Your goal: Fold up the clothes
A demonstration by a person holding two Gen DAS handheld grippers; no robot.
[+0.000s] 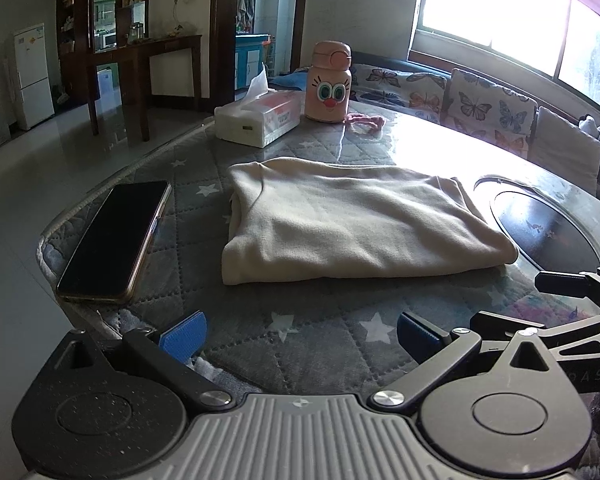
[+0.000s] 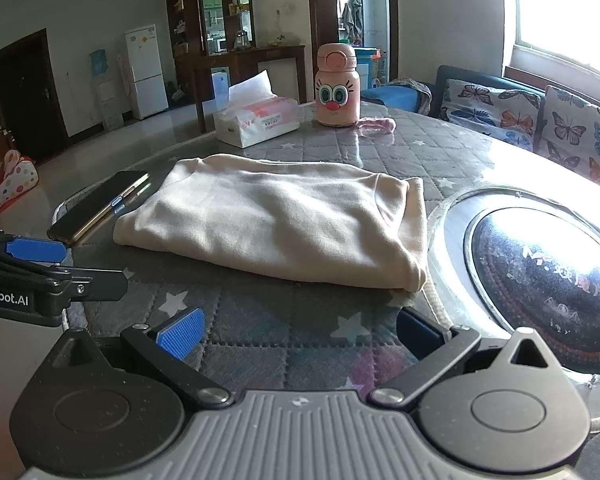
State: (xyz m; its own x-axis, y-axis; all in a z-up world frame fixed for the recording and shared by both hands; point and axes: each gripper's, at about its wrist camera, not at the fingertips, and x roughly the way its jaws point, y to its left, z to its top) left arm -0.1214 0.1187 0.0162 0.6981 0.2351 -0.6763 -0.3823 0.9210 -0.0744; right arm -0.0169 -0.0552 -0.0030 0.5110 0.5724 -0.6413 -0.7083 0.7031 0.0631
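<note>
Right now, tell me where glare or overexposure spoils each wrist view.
Left wrist view: the window is blown out to white, and its glare washes the table behind the folded cream garment. Right wrist view: the window clips white, with reflections on the dark round inset; straight lines bow from the fisheye lens.

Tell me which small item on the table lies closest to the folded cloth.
The phone, lying flat beside the cloth's left edge; the tissue box and pink bottle sit farther back.

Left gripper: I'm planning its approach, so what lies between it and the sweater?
Only bare quilted table cover separates the left gripper from the sweater, seen in the left wrist view.
</note>
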